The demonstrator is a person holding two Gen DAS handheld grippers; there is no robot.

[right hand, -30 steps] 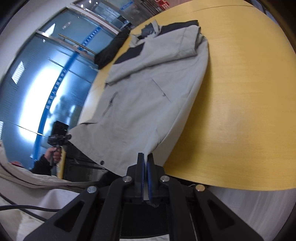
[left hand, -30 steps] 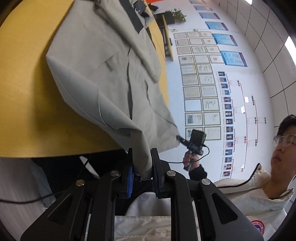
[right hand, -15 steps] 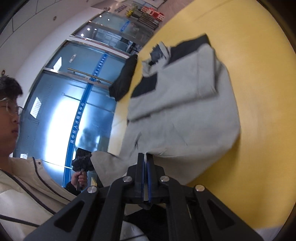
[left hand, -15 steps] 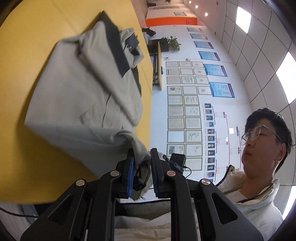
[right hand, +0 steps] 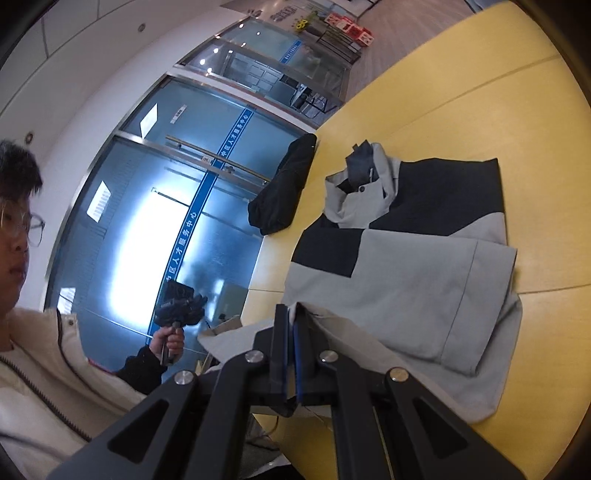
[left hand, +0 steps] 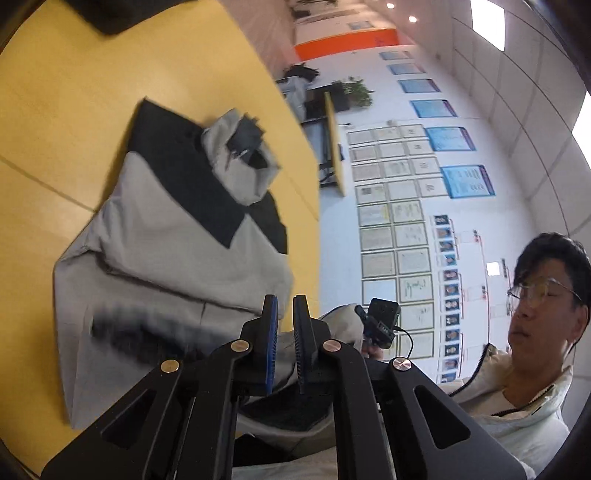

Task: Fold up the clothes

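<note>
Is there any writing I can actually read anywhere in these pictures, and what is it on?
"中区人才服务中心", white characters on the blue stripe across the glass doors; the first character is unsure.
Framed sheets and blue posters on the white wall: too small to read.
Red signs far behind the doors: too blurred to read.
Grey and black jacket: no label or print visible.

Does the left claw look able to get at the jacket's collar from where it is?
Probably yes: the left claw holds the jacket hem, and the collar lies uncovered farther along the yellow table.
</note>
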